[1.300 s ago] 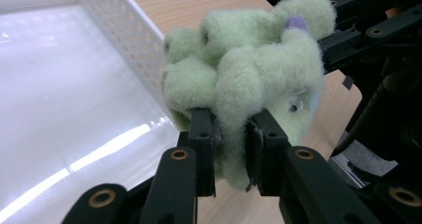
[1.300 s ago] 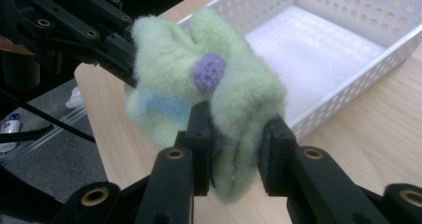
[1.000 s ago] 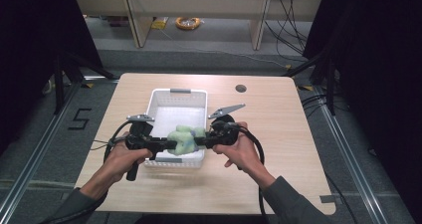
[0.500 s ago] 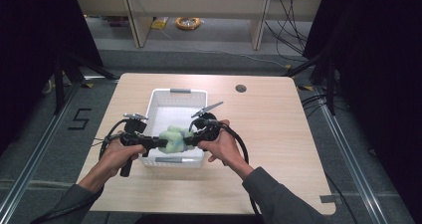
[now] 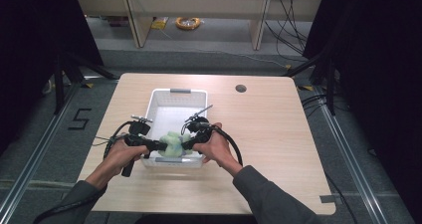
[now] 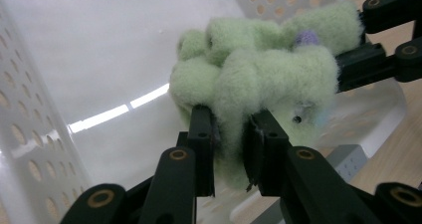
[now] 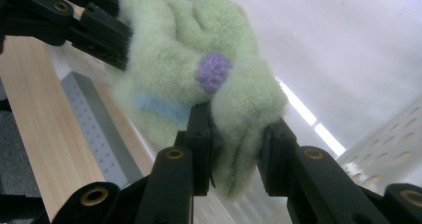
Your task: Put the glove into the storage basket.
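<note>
High view shows our left gripper [image 5: 160, 145] and right gripper [image 5: 186, 144] each clamped on the pale green fuzzy cloth [image 5: 172, 144] held over the white basket's [image 5: 164, 92] near end, so we judge both should lower together before letting go.

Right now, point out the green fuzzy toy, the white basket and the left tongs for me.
green fuzzy toy [image 6: 259, 69], left gripper view, its fuzzy middle.
white basket [image 5: 179, 91], high view, far rim.
left tongs [image 6: 229, 134], left gripper view, midway between the tips, shut on the toy.
</note>
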Motion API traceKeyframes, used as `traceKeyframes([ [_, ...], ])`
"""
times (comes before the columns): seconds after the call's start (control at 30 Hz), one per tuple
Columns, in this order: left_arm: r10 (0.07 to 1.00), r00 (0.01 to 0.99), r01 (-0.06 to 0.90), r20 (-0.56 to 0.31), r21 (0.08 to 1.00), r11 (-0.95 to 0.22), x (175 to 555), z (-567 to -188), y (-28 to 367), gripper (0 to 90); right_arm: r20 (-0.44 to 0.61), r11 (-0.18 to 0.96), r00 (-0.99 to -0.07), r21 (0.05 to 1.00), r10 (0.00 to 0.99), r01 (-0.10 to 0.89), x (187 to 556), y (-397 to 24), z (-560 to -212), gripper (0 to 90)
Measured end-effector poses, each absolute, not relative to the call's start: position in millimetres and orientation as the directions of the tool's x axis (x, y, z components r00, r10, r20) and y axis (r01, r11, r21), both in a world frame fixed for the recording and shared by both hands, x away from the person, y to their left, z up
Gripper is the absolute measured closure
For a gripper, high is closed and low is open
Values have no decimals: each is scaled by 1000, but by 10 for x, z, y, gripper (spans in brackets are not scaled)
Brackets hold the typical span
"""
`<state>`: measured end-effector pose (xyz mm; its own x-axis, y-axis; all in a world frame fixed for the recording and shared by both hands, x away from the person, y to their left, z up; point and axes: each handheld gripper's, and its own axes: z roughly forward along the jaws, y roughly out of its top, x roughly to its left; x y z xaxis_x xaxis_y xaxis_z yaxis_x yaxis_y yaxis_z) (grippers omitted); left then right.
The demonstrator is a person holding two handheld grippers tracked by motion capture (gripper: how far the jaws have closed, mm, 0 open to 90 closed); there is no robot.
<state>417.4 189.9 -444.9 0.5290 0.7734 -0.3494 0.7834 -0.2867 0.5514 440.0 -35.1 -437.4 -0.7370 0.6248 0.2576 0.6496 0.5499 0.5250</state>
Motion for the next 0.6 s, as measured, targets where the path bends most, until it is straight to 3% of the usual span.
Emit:
traceKeyframes([
  [0.6,789,534,785,-304,524,-329,4209,-4541,1861,713,228,591,-740,474,633,652,4441,-246,-4497,681],
])
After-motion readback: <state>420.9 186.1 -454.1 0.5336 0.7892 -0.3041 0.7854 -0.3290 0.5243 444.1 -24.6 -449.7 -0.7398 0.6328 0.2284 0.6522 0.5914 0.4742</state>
